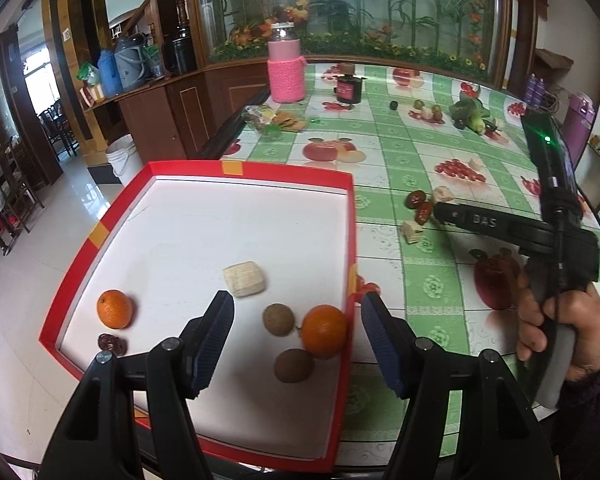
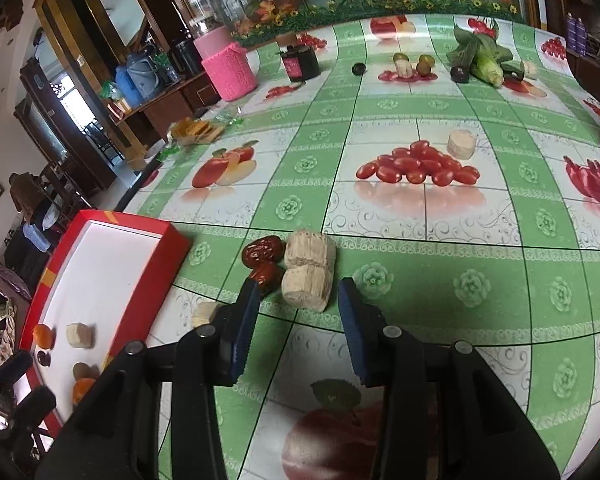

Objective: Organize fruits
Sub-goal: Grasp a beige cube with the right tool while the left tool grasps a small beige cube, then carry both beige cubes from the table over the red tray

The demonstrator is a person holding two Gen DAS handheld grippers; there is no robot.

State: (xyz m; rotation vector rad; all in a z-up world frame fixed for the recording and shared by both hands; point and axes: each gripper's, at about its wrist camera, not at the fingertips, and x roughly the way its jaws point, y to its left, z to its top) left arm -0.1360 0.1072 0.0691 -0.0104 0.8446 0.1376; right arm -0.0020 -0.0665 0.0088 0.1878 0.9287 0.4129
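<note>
A red box with a white floor [image 1: 352,224] lies at the table's left edge; it also shows in the right wrist view [image 2: 148,280]. In it lie two oranges [image 1: 324,332] [image 1: 115,309], two brown round fruits [image 1: 278,319] [image 1: 294,365], a pale sugarcane piece [image 1: 244,279] and a dark red date [image 1: 112,343]. My left gripper [image 1: 298,340] is open and empty above the box's near right part. My right gripper [image 2: 298,320] is open and empty, just before two pale sugarcane pieces [image 2: 308,284] [image 2: 310,250] and two red dates [image 2: 262,252] [image 2: 266,274] on the cloth.
The green fruit-print tablecloth [image 2: 420,208] carries a pink-covered jar [image 1: 286,68], a dark jar [image 1: 349,88], a snack packet [image 1: 276,118], more small fruits [image 2: 412,65], corn with greens [image 2: 484,60] and another cane piece [image 2: 462,144]. A further cane piece [image 2: 204,312] lies by the box.
</note>
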